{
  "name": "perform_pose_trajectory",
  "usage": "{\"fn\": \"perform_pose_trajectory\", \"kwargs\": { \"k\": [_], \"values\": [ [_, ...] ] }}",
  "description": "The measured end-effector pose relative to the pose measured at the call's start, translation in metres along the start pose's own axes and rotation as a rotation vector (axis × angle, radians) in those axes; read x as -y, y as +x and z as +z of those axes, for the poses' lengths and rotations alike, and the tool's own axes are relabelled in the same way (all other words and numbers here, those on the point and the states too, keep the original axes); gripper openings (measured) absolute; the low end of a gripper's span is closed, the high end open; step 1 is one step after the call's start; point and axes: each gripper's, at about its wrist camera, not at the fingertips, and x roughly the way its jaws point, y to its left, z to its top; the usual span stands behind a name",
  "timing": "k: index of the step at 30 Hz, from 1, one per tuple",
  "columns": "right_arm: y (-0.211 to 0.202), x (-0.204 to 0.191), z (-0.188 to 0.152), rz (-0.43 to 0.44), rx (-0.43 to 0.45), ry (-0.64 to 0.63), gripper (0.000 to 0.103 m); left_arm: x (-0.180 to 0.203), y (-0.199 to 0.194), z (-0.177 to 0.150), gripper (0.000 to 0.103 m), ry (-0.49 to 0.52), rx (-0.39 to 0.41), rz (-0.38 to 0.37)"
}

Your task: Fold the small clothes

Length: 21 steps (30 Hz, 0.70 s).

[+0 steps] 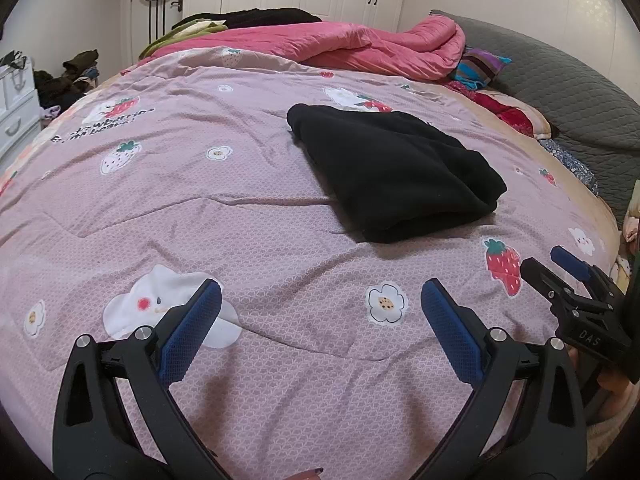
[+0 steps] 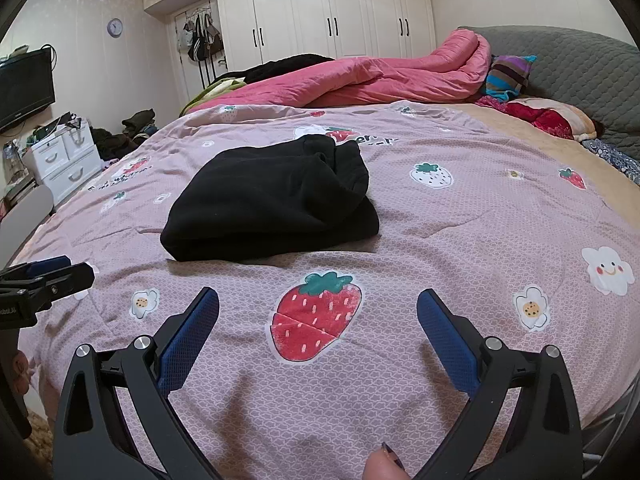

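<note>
A black garment (image 1: 396, 172) lies folded in a thick rectangle on the pink strawberry-print bedspread (image 1: 248, 216). In the right wrist view the black garment (image 2: 272, 200) sits ahead and left of centre. My left gripper (image 1: 320, 292) hovers over the bedspread, open, nothing between its blue pads, well short of the garment. My right gripper (image 2: 318, 300) is open too, above a printed strawberry, with the garment beyond it. The right gripper (image 1: 560, 268) shows at the right edge of the left wrist view; the left gripper (image 2: 48, 272) shows at the left edge of the right wrist view.
A rumpled pink quilt (image 1: 360, 44) lies across the far side of the bed. Pillows and a grey headboard (image 2: 560, 64) stand at the right. White wardrobes (image 2: 332, 12), a white drawer unit (image 2: 64, 160) and a clothes pile (image 2: 128, 132) are at the left and back.
</note>
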Motion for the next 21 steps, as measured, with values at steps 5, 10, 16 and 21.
{"fn": "perform_pose_trajectory", "kwargs": {
  "k": [5,10,16,21],
  "values": [
    [-0.0001,-0.0001,0.0001,0.0,0.0,0.001,0.099,-0.0003,-0.0005,-0.0003,0.094,-0.001,0.001,0.004],
    [0.0001,-0.0001,0.0,-0.001,-0.001,0.0,0.099,-0.0003,-0.0027,-0.0001,0.094,0.0,0.006,0.012],
    [0.0,0.0001,0.0003,-0.001,-0.001,0.0,0.099,-0.0017,-0.0019,0.0003,0.094,-0.009,0.002,0.018],
    [-0.0001,0.0,0.0006,-0.001,-0.002,0.0,0.099,-0.0019,-0.0016,0.0006,0.094,-0.012,-0.003,0.027]
  ]
}}
